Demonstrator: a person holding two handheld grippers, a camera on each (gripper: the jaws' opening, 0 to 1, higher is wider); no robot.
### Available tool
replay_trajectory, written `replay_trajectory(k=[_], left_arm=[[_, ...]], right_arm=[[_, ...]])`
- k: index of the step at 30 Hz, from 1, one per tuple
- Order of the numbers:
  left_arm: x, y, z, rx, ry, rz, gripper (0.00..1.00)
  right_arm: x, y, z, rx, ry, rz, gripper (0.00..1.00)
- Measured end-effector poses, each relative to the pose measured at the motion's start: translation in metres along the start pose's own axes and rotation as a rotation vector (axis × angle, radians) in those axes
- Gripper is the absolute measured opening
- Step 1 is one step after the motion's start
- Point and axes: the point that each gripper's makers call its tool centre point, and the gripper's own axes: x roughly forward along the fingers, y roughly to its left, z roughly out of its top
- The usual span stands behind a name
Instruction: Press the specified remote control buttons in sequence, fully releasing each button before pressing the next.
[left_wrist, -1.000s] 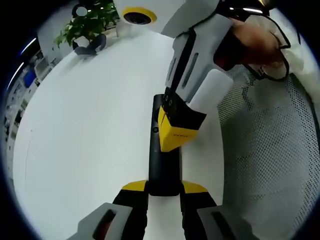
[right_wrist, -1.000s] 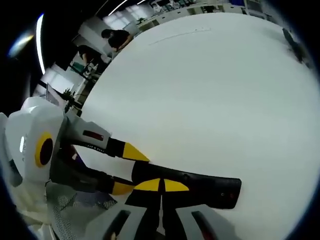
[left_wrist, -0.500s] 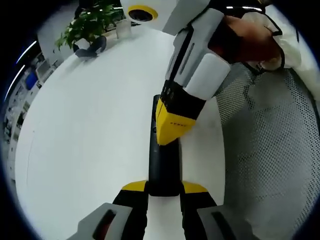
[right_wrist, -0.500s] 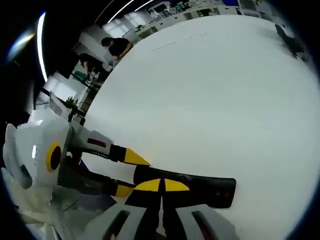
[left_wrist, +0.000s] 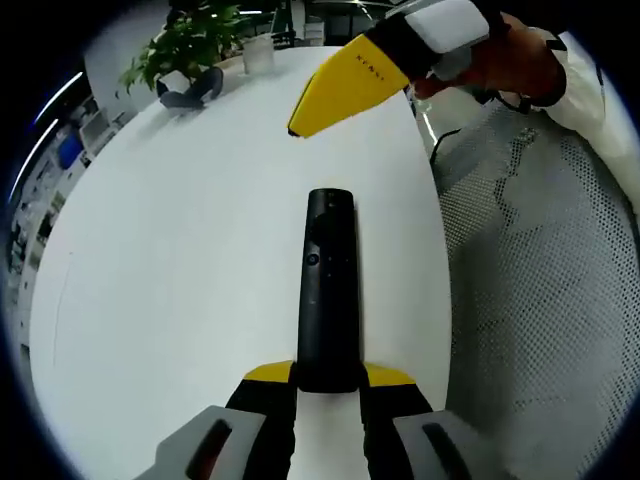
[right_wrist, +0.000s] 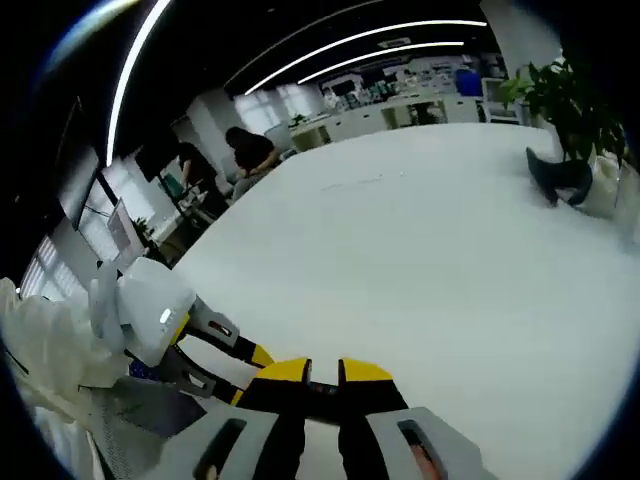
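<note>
In the left gripper view, a potted plant (left_wrist: 192, 42) and a dark curved object (left_wrist: 190, 90) sit at the upper left, at the far end of the white table (left_wrist: 170, 260). At the middle of the frame the black remote control (left_wrist: 328, 290) lies lengthwise on the table, running from the centre down to the bottom. Its near end sits between the two yellow-tipped jaws of the left gripper (left_wrist: 329, 375), which press against its two sides, so the jaws are clenched on the remote. A small round button shows on its upper face, toward the far half. Above the remote, at the upper middle of the frame, the yellow tip of the right gripper (left_wrist: 345, 85) hangs in the air well apart from the remote, held by a person's hand (left_wrist: 510, 60) at the upper right; a grey mesh surface (left_wrist: 540, 300) covers the right side. In the right gripper view, the left gripper (right_wrist: 245, 375) reaches in from the lower left, with its white body above a sleeve. The right gripper (right_wrist: 325, 372) rises at the bottom centre, its yellow tips set a little apart around nothing. The black remote shows only as a dark strip behind them, so how near it lies to these jaws cannot be told. The plant (right_wrist: 565, 100) stands at the upper right.
</note>
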Motion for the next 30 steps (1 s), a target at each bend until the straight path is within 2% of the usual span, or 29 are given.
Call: replay_trajectory(k=[3, 6, 10, 15, 18, 23, 25, 28, 30], left_arm=[[0.000, 0.001, 0.000, -0.001, 0.003, -0.005, 0.21], [-0.001, 0.005, 0.000, -0.006, 0.006, -0.004, 0.21], [-0.001, 0.013, -0.002, 0.005, 0.019, 0.008, 0.21], [-0.003, 0.021, -0.001, 0.015, 0.025, -0.001, 0.21], [-0.004, 0.030, -0.001, 0.000, 0.028, -0.012, 0.21], [-0.006, 0.047, 0.001, 0.001, 0.029, -0.002, 0.21], [-0.006, 0.053, 0.002, 0.003, 0.030, -0.001, 0.21], [-0.006, 0.060, 0.003, -0.007, 0.028, -0.005, 0.21], [-0.005, 0.064, 0.002, -0.001, 0.035, -0.008, 0.21]], right_arm=[[-0.016, -0.004, 0.012, -0.002, -0.097, -0.017, 0.18], [-0.031, -0.008, 0.018, -0.040, -0.167, -0.049, 0.32], [-0.043, -0.010, 0.019, -0.063, -0.202, -0.081, 0.50], [-0.052, -0.009, 0.027, -0.099, -0.282, -0.104, 0.72], [-0.052, -0.009, 0.027, -0.122, -0.260, -0.113, 0.73], [-0.059, -0.010, 0.034, -0.169, -0.292, -0.147, 0.83], [-0.063, -0.014, 0.037, -0.185, -0.310, -0.172, 0.83], [-0.064, -0.019, 0.032, -0.183, -0.283, -0.190, 0.83], [-0.065, -0.022, 0.031, -0.187, -0.296, -0.199, 0.84]])
